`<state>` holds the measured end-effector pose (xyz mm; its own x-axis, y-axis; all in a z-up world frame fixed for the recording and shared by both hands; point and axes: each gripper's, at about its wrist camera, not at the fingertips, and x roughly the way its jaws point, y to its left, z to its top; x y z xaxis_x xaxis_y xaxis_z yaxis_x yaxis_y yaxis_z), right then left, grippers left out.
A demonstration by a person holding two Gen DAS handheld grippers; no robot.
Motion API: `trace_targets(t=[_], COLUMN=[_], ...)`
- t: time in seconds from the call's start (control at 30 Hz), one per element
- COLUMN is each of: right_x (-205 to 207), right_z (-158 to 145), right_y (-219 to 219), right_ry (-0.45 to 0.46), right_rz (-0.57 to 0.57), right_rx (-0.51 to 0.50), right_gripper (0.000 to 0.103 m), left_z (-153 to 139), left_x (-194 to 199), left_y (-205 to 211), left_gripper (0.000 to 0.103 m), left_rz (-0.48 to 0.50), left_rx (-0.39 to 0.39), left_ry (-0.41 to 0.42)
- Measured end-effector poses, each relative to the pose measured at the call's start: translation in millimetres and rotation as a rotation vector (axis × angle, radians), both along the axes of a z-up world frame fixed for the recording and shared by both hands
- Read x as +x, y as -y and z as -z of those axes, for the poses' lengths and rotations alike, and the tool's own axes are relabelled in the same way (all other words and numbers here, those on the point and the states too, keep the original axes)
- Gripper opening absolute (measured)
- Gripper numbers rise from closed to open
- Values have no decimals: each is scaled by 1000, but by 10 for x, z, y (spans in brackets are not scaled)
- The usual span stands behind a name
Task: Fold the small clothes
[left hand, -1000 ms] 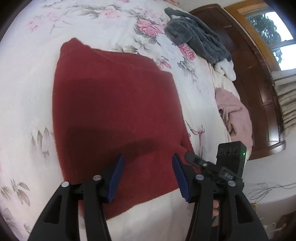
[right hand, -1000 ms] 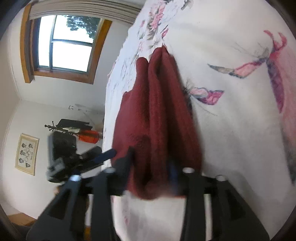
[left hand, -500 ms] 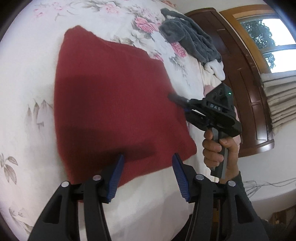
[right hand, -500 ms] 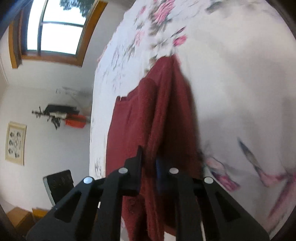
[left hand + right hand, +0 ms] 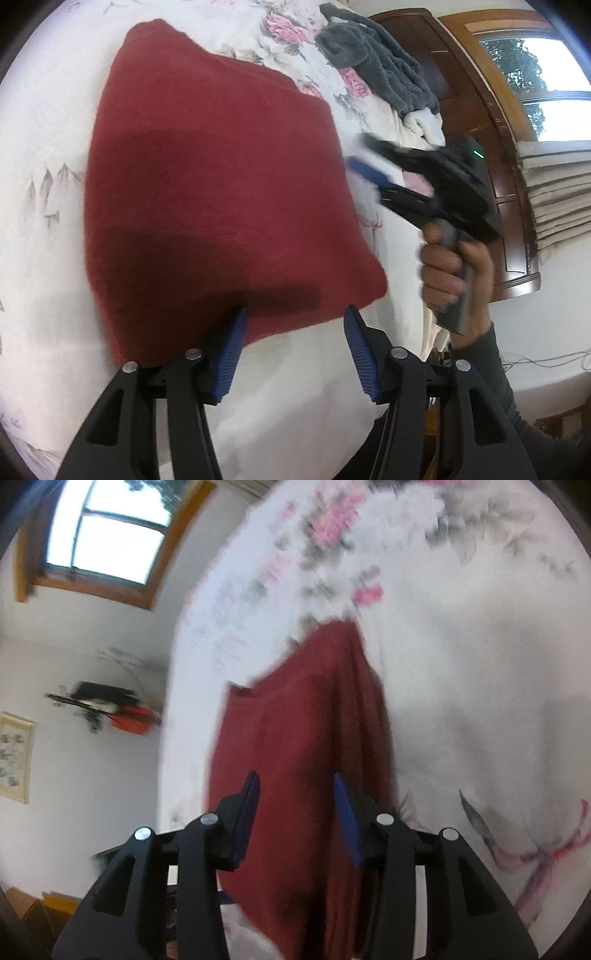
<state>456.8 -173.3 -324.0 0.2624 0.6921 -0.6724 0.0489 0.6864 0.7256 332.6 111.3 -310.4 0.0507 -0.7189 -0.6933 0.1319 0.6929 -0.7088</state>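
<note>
Left wrist — red cloth [image 5: 214,184] (flat)

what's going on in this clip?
A person is folding clothes on a floral white bedspread with a handheld gripper in each hand. A dark red knit garment lies flat in a folded rectangle. The left gripper is open at its near edge, holding nothing. The right gripper is open too, off the right side. A grey fleece garment waits further back.
</note>
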Motion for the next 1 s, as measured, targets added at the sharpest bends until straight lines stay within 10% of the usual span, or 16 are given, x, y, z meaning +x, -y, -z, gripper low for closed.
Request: trace_targets(t=[0.03, 0.07, 0.2, 0.37, 0.73, 0.8, 1.0], right_x=[18, 25, -99, -179, 85, 191, -124], right_z=[45, 61, -178, 245, -170, 116, -134], right_y=[-47, -89, 63, 204, 30, -7, 93], right_ry=[-17, -11, 123, 24, 102, 28, 91], right_rz=[-10, -23, 34, 51, -42, -44, -59], right_rx=[-4, -10, -8, -6, 20, -72, 21], right_gripper=[38, 12, 8, 11, 24, 0, 10], left_z=[-12, -18, 15, 90, -224, 93, -75], left_x=[-6, -2, 23, 20, 962, 1088, 1015], left_y=[9, 17, 75, 126, -334, -344, -356], left_gripper=[54, 54, 54, 54, 55, 51, 48], left_rz=[1, 2, 22, 47, -77, -66, -45], left_rx=[-3, -5, -5, 3, -24, 53, 48], left_ry=[2, 3, -7, -53, 43, -20, 26])
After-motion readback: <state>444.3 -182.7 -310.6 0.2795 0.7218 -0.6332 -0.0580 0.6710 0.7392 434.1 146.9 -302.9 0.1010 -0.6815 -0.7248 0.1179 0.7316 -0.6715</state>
